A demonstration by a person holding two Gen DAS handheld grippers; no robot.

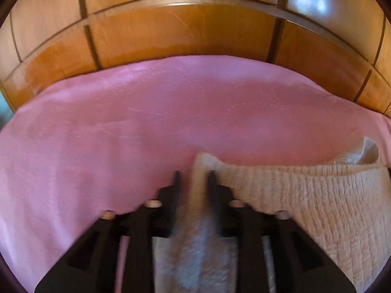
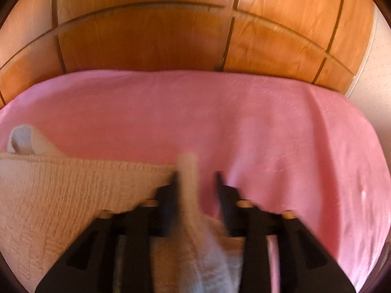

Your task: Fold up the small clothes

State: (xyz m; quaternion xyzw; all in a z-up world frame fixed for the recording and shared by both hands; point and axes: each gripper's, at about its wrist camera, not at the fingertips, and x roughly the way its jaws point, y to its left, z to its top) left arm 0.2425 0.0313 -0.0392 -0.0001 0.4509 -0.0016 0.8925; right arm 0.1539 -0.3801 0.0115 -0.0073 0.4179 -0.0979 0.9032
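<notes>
A cream knitted garment (image 1: 305, 200) hangs stretched between my two grippers above a pink bedspread (image 1: 122, 122). My left gripper (image 1: 194, 177) pinches the garment's left corner between its black fingers; the cloth runs off to the right. In the right wrist view the same garment (image 2: 61, 195) runs off to the left. My right gripper (image 2: 195, 177) has the garment's right corner between its fingers, against the left finger; a gap shows beside the right finger. Both views are blurred.
The pink bedspread (image 2: 268, 134) covers the bed under both grippers. A glossy wooden headboard (image 1: 183, 31) stands behind it and also shows in the right wrist view (image 2: 146, 39). A pale wall (image 2: 374, 85) is at the right.
</notes>
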